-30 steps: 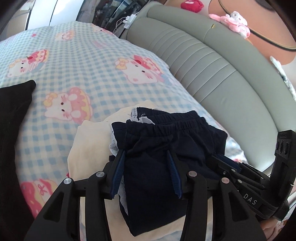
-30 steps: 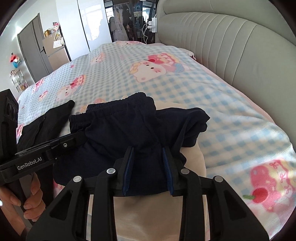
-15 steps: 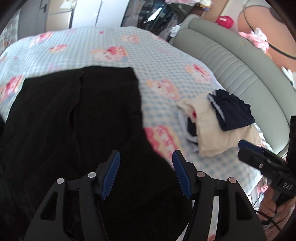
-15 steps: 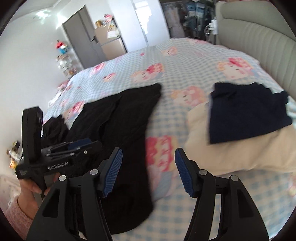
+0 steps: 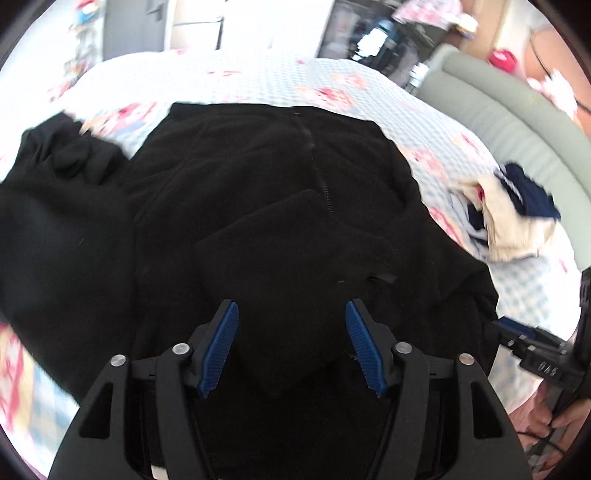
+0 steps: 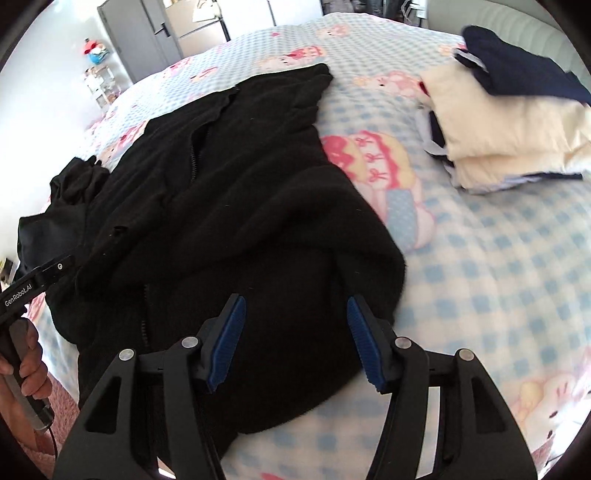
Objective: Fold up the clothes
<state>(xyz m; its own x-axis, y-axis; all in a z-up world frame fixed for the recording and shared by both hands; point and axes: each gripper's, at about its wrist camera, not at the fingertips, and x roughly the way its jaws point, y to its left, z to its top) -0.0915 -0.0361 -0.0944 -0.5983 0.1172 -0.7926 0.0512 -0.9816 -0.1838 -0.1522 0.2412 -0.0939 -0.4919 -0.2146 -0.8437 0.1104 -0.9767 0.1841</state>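
Note:
A black zip-up fleece jacket (image 5: 258, 192) lies spread out on the bed; it also shows in the right wrist view (image 6: 229, 177). My left gripper (image 5: 291, 347) is open and empty, just above the jacket's near end. My right gripper (image 6: 295, 339) is open and empty over the jacket's near right part. A pile of folded clothes, cream with navy shorts on top (image 6: 506, 110), sits at the far right of the bed; it also shows in the left wrist view (image 5: 513, 214).
The bed has a blue-checked cartoon-print sheet (image 6: 498, 258). Another black garment (image 5: 62, 155) lies crumpled at the left. A grey padded headboard (image 5: 517, 122) runs along the right. Wardrobe and grey doors (image 6: 147, 33) stand beyond the bed's far end.
Both grippers let go of the navy shorts on the folded pile, opened, and swung left and back. They now hover over the black jacket.

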